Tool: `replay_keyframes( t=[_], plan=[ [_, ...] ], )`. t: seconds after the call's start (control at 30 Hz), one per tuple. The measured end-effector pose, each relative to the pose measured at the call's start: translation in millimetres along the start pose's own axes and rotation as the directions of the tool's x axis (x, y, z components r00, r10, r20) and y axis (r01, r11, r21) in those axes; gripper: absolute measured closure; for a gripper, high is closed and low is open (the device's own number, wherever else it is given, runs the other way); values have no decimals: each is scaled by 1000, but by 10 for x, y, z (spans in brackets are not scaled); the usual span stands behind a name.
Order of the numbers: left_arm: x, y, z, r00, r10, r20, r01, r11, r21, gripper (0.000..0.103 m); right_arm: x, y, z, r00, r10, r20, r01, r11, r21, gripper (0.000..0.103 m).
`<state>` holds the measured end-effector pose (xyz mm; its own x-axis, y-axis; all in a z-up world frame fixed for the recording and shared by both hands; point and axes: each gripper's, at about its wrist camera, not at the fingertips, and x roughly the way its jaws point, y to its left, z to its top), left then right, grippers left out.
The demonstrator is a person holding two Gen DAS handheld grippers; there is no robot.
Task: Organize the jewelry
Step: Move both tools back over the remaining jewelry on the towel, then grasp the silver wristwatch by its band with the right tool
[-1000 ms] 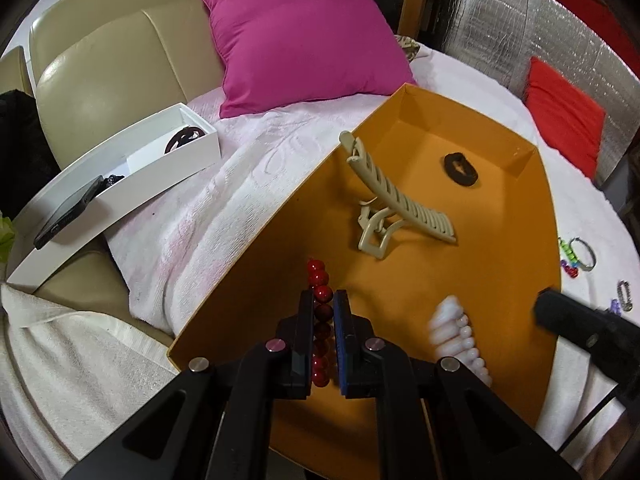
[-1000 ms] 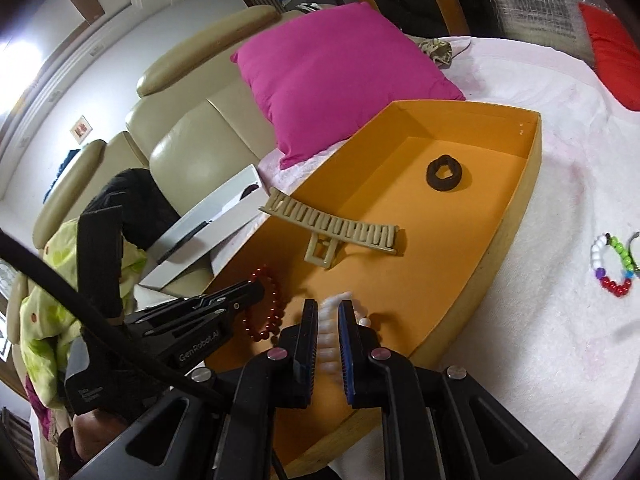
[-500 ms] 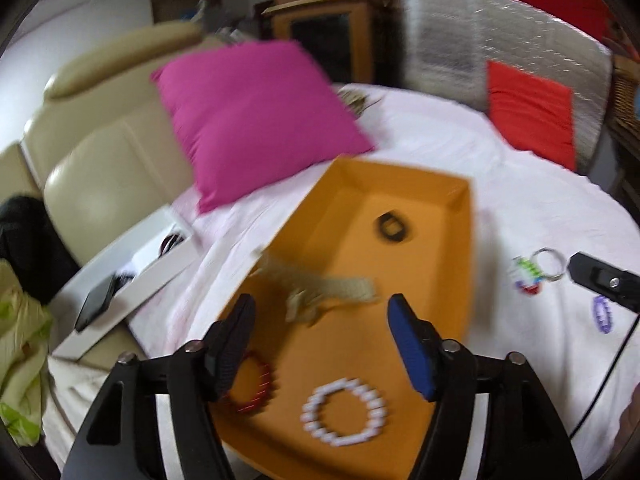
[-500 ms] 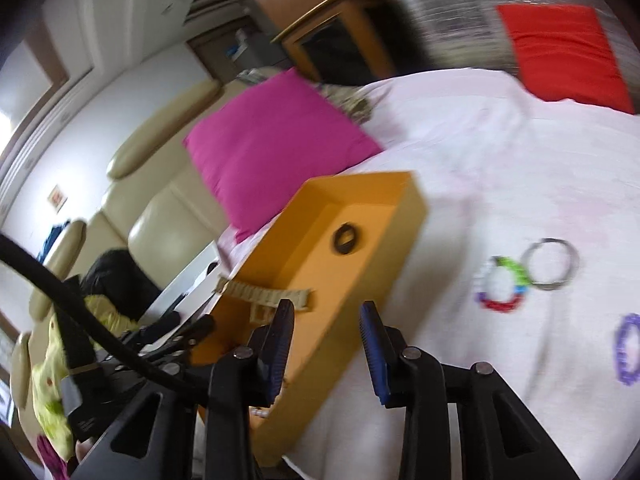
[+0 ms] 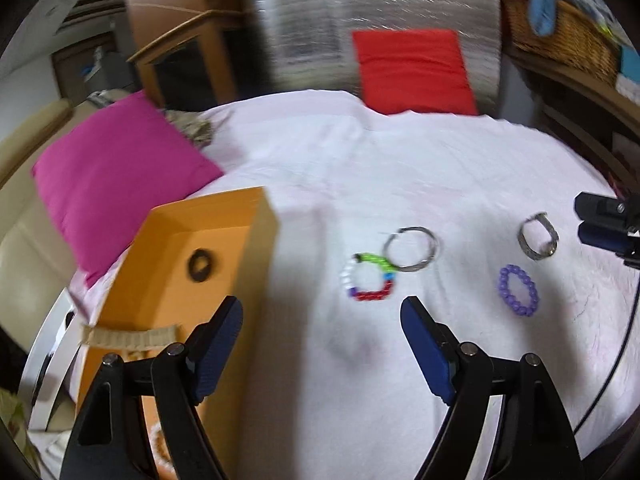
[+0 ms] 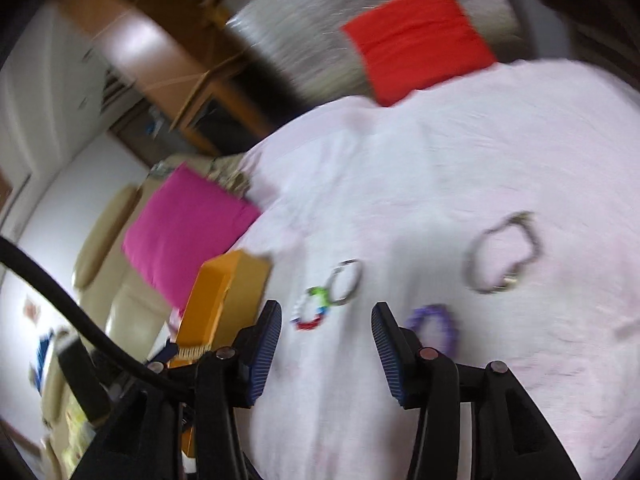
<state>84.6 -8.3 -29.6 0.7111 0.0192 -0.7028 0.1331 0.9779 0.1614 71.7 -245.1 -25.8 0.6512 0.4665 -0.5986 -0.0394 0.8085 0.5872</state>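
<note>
Left gripper [image 5: 322,330] jaws just opened wide, nothing between; right gripper [image 6: 326,330] about half open after opening, also empty. Multicolour bracelet [image 5: 368,278], silver ring [image 5: 412,248], purple bracelet [image 5: 518,290] and metal bangle [image 5: 538,236] lie outside the orange tray [image 5: 264,240], presumably awaiting pickup.

Bed covered in a pale pink sheet [image 5: 400,168]. Magenta pillow [image 5: 116,184] at its left, against a cream padded headboard [image 5: 24,248]. Red cushion [image 5: 412,70] leans on a silver quilted panel [image 5: 360,8]. Wooden cabinet [image 5: 180,56] behind; wicker basket [image 5: 560,36], possibly shelved, blurred. White walls [image 6: 48,80].
</note>
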Motion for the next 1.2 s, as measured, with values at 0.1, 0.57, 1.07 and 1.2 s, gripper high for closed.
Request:
replay_keyframes(
  t=[0.1, 0.57, 1.07, 1.2],
  plan=[
    [142, -138, 49, 1000, -7, -9, 7, 999, 31, 21, -66, -273, 76, 1000, -8, -22, 10, 997, 73, 52],
    [844, -189, 102, 978, -99, -181, 103, 995, 15, 21, 296, -681, 28, 981, -74, -181, 97, 988, 119, 52],
    [1032, 13, 115, 968, -78, -238, 74, 997, -28, 21, 106, -1358, 372, 994, -93, -52, 105, 921, 375, 51],
    [1021, 4, 114, 968, -78, -237, 74, 997, -25, 21, 75, -1322, 377, 993, -111, -33, 115, 926, 359, 51]
  ],
)
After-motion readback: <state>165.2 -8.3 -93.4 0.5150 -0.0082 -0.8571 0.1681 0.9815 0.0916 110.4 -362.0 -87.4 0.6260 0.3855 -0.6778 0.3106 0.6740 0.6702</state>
